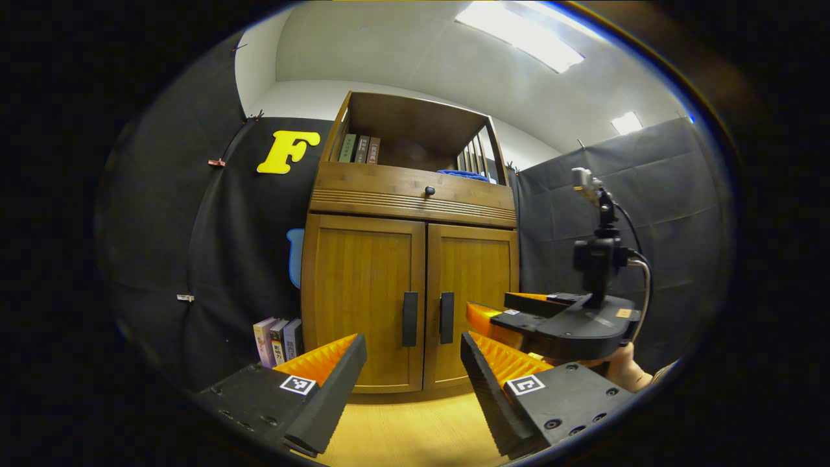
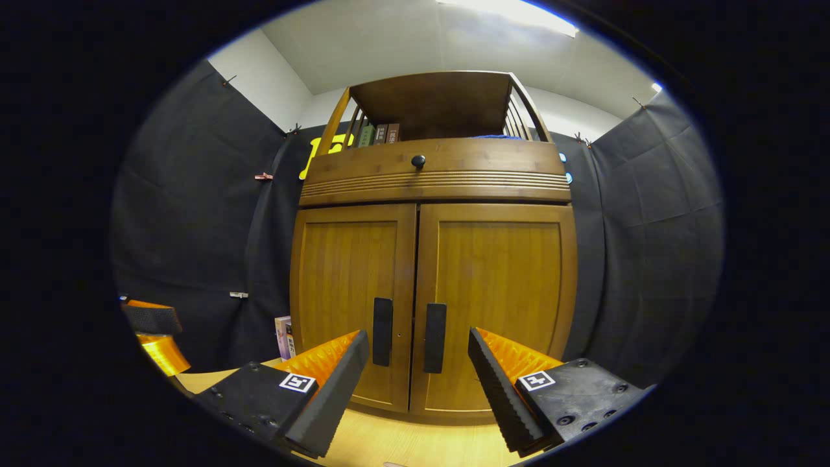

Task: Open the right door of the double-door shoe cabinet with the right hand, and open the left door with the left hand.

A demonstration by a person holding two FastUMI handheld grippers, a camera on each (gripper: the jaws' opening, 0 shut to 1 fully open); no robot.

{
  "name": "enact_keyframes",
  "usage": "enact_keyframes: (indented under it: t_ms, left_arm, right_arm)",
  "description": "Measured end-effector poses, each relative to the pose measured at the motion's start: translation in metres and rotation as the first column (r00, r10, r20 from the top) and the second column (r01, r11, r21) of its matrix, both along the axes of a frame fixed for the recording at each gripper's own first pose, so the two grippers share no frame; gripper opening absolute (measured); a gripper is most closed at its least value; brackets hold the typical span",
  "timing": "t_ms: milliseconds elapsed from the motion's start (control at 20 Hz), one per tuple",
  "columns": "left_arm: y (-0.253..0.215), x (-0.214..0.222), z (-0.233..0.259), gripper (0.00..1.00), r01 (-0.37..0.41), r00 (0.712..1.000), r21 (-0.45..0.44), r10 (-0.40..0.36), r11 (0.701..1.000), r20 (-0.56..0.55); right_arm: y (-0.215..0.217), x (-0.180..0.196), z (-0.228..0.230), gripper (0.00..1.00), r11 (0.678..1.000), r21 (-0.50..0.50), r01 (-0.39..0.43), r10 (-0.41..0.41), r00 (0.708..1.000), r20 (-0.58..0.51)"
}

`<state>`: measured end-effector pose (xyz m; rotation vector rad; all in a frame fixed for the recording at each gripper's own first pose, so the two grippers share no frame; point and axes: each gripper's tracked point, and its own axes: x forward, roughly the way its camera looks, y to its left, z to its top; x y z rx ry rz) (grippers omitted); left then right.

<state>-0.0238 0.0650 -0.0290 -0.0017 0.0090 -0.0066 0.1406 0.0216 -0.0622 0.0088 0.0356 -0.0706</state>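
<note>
Left gripper view: my left gripper has its fingers spread wide, holding nothing, well short of the shoe cabinet. Both doors are closed. The left door and right door meet at the middle seam, w/ the left handle and right handle just beside each other there. Above the doors is a drawer knob. Some books stand on the floor by the cabinet's left bottom corner. My right gripper is at the right, nearer to the right door (can't tell its opening from here).

Right gripper view: my right gripper is also wide open and empty, facing the two handles, not touching them.
</note>
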Motion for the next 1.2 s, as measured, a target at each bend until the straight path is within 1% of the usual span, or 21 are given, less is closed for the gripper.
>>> enact_keyframes:
  t_ms: [150,200,250,450,550,650,700,750,800,850,900,950,1000,1050,1100,1150,1200]
  left_arm:
    - [0.009,-0.001,-0.009,0.91,0.004,1.000,-0.006,-0.004,1.000,-0.019]
    - [0.015,-0.002,-0.011,0.91,-0.004,1.000,-0.003,0.004,1.000,-0.021]
    - [0.022,-0.002,-0.011,0.92,-0.017,1.000,0.001,0.017,1.000,-0.021]
    - [0.040,-0.005,-0.014,0.91,-0.052,0.998,0.007,0.052,0.999,-0.022]
    - [0.053,-0.008,-0.017,0.91,-0.078,0.997,0.024,0.079,0.997,-0.025]
    - [0.065,-0.010,-0.019,0.91,-0.105,0.994,0.039,0.106,0.994,-0.020]
    - [0.071,-0.011,-0.019,0.91,-0.115,0.993,0.040,0.116,0.993,-0.016]
    - [0.075,-0.012,-0.020,0.91,-0.122,0.992,0.037,0.123,0.992,-0.015]
    - [0.079,-0.013,-0.021,0.91,-0.128,0.992,0.033,0.129,0.991,-0.015]
    - [0.084,-0.013,-0.022,0.91,-0.138,0.990,0.026,0.138,0.990,-0.019]
    - [0.090,-0.014,-0.025,0.91,-0.149,0.988,0.021,0.150,0.989,-0.024]
    - [0.095,-0.014,-0.026,0.92,-0.161,0.986,0.016,0.162,0.987,-0.030]
    - [0.099,-0.014,-0.028,0.91,-0.169,0.985,0.016,0.170,0.985,-0.040]
    - [0.102,-0.015,-0.029,0.91,-0.175,0.983,0.017,0.176,0.984,-0.047]
    - [0.105,-0.016,-0.029,0.91,-0.183,0.982,0.019,0.184,0.983,-0.050]
    - [0.108,-0.016,-0.028,0.91,-0.189,0.981,0.022,0.190,0.982,-0.050]
    - [0.109,-0.017,-0.029,0.91,-0.192,0.980,0.023,0.193,0.981,-0.050]
  right_arm:
    - [-0.003,0.032,-0.015,0.97,1.000,-0.015,0.026,-0.026,1.000,-0.017]
    - [-0.007,0.041,-0.021,0.99,0.999,-0.026,0.039,-0.040,0.999,-0.023]
    - [-0.010,0.050,-0.026,0.97,0.998,-0.032,0.050,-0.051,0.998,-0.026]
    - [-0.028,0.085,-0.044,0.97,0.993,-0.033,0.113,-0.114,0.993,-0.027]
    - [-0.036,0.100,-0.053,0.96,0.990,-0.037,0.138,-0.139,0.990,-0.037]
    - [-0.039,0.113,-0.063,0.95,0.988,-0.034,0.149,-0.150,0.987,-0.056]
    - [-0.041,0.119,-0.071,0.96,0.988,-0.028,0.152,-0.154,0.986,-0.072]
    - [-0.042,0.124,-0.077,0.84,0.988,-0.027,0.154,-0.156,0.984,-0.090]
    - [-0.041,0.129,-0.086,0.85,0.989,-0.027,0.148,-0.150,0.983,-0.106]
    - [-0.040,0.132,-0.091,0.80,0.988,-0.033,0.153,-0.155,0.980,-0.124]
    - [-0.041,0.135,-0.094,0.68,0.987,-0.041,0.157,-0.161,0.978,-0.133]
    - [-0.043,0.139,-0.099,0.66,0.986,-0.047,0.162,-0.167,0.977,-0.131]
    - [-0.050,0.140,-0.104,0.66,0.978,-0.064,0.196,-0.203,0.970,-0.132]
    - [-0.052,0.135,-0.096,0.65,0.979,-0.052,0.198,-0.203,0.973,-0.112]
    - [-0.057,0.154,-0.102,0.34,0.977,-0.045,0.207,-0.210,0.972,-0.108]
    - [-0.052,0.144,-0.099,0.34,0.978,-0.044,0.204,-0.208,0.972,-0.106]
    - [-0.050,0.141,-0.096,0.29,0.979,-0.040,0.202,-0.205,0.973,-0.101]
